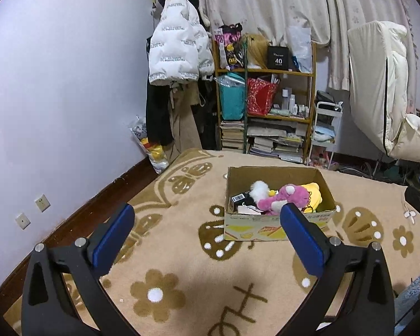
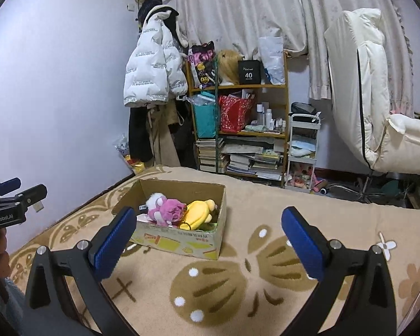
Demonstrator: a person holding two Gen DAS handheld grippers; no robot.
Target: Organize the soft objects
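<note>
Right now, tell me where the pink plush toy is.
The pink plush toy lies inside the open cardboard box on the patterned blanket, between a white fluffy toy and a yellow plush; in the right wrist view it sits left of centre.

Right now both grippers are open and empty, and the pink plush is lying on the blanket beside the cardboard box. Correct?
Not quite. The pink plush lies inside the cardboard box, next to the yellow plush, not on the blanket; the right wrist view shows this clearly. The rest holds: the left gripper and right gripper are both open and empty.
</note>
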